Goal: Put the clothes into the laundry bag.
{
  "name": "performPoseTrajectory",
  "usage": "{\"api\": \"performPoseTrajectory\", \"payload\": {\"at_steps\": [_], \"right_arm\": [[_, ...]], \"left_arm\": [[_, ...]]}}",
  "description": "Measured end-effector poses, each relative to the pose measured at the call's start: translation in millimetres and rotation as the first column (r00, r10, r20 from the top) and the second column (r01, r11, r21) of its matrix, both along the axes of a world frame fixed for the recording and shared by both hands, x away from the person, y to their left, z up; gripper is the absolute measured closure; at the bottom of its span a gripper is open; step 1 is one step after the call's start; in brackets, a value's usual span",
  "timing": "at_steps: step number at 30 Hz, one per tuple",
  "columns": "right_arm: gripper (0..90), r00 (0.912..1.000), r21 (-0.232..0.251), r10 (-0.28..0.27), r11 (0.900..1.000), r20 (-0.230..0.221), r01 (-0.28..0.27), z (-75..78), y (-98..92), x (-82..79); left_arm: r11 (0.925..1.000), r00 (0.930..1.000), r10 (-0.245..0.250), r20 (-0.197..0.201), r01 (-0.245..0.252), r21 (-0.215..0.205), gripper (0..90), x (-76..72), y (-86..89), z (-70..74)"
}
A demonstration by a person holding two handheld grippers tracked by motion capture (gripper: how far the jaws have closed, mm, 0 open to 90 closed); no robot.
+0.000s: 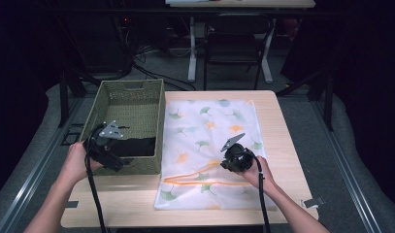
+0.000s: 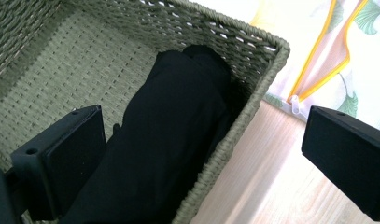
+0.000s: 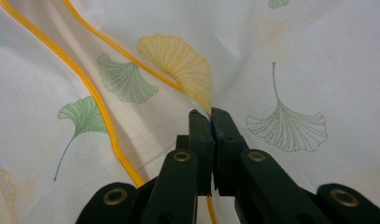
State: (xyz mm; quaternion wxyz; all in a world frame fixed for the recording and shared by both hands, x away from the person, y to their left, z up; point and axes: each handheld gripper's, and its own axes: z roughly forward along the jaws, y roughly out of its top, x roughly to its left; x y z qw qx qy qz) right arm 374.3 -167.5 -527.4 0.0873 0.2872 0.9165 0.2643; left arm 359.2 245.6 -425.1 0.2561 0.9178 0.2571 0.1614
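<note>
On the table, right tongs pinch white leaf-print bag; left tongs gape over black cloth.

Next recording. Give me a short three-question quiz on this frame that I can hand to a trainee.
1. True or false: the black garment lies inside the woven basket.
2. How do the left hand-held gripper jaws stand? A) wide open B) shut C) clamped on the basket rim
3. What fabric is the right hand-held gripper pinching?

Key:
1. True; it lies along the wall nearest the person.
2. A; one jaw is over the garment, the other over the wooden table.
3. The white mesh laundry bag with the leaf print and orange zipper.
</note>
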Motion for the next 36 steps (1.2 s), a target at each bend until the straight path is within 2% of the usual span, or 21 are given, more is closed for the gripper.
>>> {"api": "performPoseTrajectory", "payload": {"at_steps": [10,12,13,15,18,19,20,21,23,26,28,29,31,33,34,36], "right_arm": [[88.5,1.0,0.004,-0.006,1.0,0.002,0.006,0.8,-0.4,-0.4],[88.4,1.0,0.002,-0.005,1.0,0.003,0.005,1.1,0.0,-0.8],[88.4,1.0,0.004,-0.005,1.0,0.006,0.005,1.1,-0.1,-0.8],[88.5,1.0,0.004,-0.004,1.0,0.003,0.004,1.1,-0.1,-0.9],[88.4,1.0,0.004,0.002,1.0,0.004,-0.002,0.6,0.2,-0.3],[88.4,1.0,0.004,0.001,1.0,0.001,-0.001,0.5,0.5,-0.4],[88.4,1.0,0.004,0.001,1.0,0.001,-0.001,0.5,0.5,-0.4],[88.5,1.0,0.004,-0.003,1.0,0.0,0.003,0.7,1.1,-0.9],[88.4,1.0,0.004,-0.004,1.0,0.0,0.004,1.0,1.3,-1.4],[88.4,1.0,0.004,0.003,1.0,0.0,-0.003,0.7,0.9,-0.8],[88.4,1.0,0.004,0.003,1.0,0.0,-0.003,0.6,0.9,-0.8],[88.4,1.0,0.005,-0.001,1.0,-0.001,0.001,0.9,1.0,-1.2],[88.4,1.0,0.005,0.007,1.0,0.006,-0.007,1.3,0.9,-1.1],[88.4,1.0,0.005,0.005,1.0,0.005,-0.005,1.5,1.1,-1.5],[88.4,1.0,0.005,0.001,1.0,0.003,-0.001,1.4,1.4,-1.8],[88.4,1.0,0.003,0.005,1.0,0.006,-0.005,1.2,1.5,-1.4]], "left_arm": [[0.9983,0.9991,-0.034,-0.025,0.035,0.047,0.0,20.0,-0.4,5.3],[0.9955,0.9976,-0.048,-0.049,0.052,0.079,0.0,30.2,-0.1,6.4],[0.9952,0.997,-0.052,-0.058,0.056,0.081,0.0,33.2,0.1,7.3],[0.9932,0.9963,-0.059,-0.062,0.064,0.097,0.0,38.6,0.6,9.2],[0.9925,0.9953,-0.065,-0.072,0.072,0.099,0.0,43.3,0.7,9.9],[0.9886,0.9946,-0.072,-0.075,0.081,0.127,0.0,47.5,0.0,9.1],[0.9886,0.9946,-0.072,-0.075,0.081,0.127,0.0,47.5,0.0,9.1],[0.9863,0.9936,-0.072,-0.087,0.083,0.142,0.0,52.4,-0.2,6.9],[0.985,0.9927,-0.081,-0.089,0.093,0.146,0.0,54.4,-0.1,5.6],[0.9831,0.9894,-0.081,-0.121,0.099,0.154,0.0,64.1,1.6,-0.7],[0.9813,0.9895,-0.08,-0.12,0.099,0.165,0.0,66.8,2.3,-2.5],[0.9796,0.9873,-0.078,-0.138,0.102,0.173,0.0,71.6,3.9,-5.8],[0.978,0.9881,-0.068,-0.138,0.093,0.187,0.0,74.7,4.8,-8.2],[0.9792,0.9847,-0.078,-0.156,0.105,0.173,0.0,77.2,6.5,-11.1],[0.9773,0.9863,-0.072,-0.148,0.1,0.187,0.0,78.6,6.8,-12.3],[0.9767,0.9831,-0.076,-0.166,0.107,0.186,0.0,80.3,7.6,-15.1]]}}
